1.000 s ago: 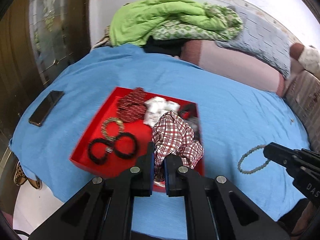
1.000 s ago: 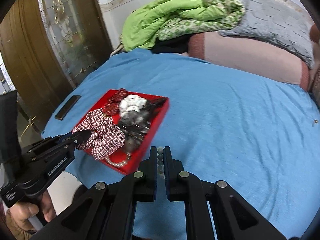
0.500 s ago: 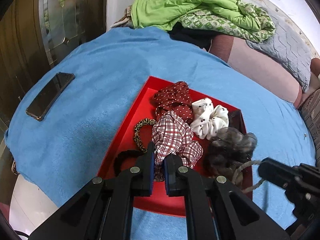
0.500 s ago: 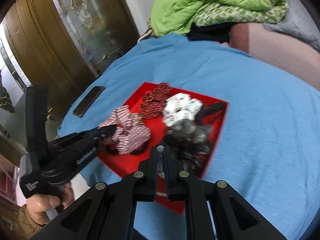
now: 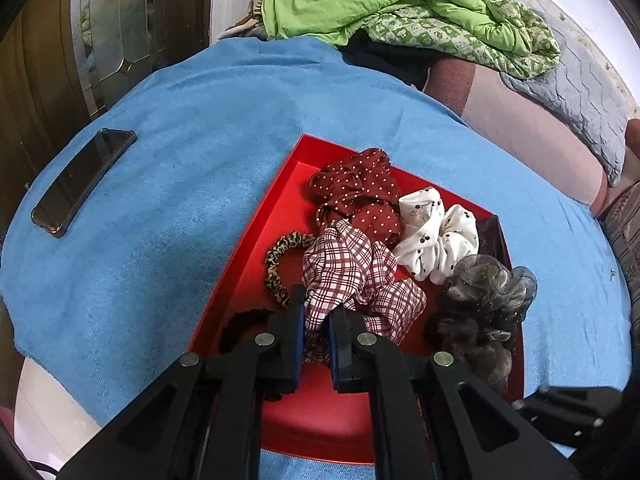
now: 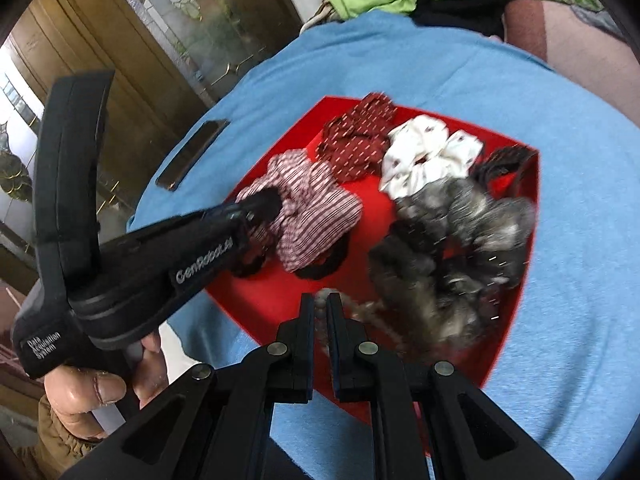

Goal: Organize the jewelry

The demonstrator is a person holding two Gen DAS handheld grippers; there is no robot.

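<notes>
A: What is the left gripper (image 5: pixel 316 320) doing?

B: Its two fingers are pinched on the plaid scrunchie (image 5: pixel 352 276), red and white checks, and it hangs over the near part of the red tray (image 5: pixel 256 240). From the right wrist view the same gripper (image 6: pixel 268 204) comes in from the left with its tips buried in that scrunchie (image 6: pixel 312 216).

A: And the right gripper (image 6: pixel 318 312)?

B: Its fingers are nearly together, with a beaded bracelet (image 6: pixel 360 312) caught between them. The bracelet is blurred, so I can only tell pale beads trailing off to the right over the tray's (image 6: pixel 280 304) near edge.

A: What lies in the tray?

B: At the far corner a dark red dotted scrunchie (image 5: pixel 360 188); beside it, toward the right edge, a white scrunchie (image 5: pixel 436 236) with small dark prints. Nearer along the right edge sits a grey gauzy scrunchie (image 5: pixel 480 304). By the left edge is a thin leopard-print band (image 5: pixel 280 260), and a black band (image 5: pixel 244 320) partly hidden behind the left gripper.

A: What carries the tray?

B: A blue blanket (image 5: pixel 160 200) over a bed. A dark phone (image 5: pixel 84 180) lies on it near the left edge, well apart from the tray. At the far edge a green quilt (image 5: pixel 380 4) is piled up, with a grey pillow (image 5: pixel 580 104) to its right
</notes>
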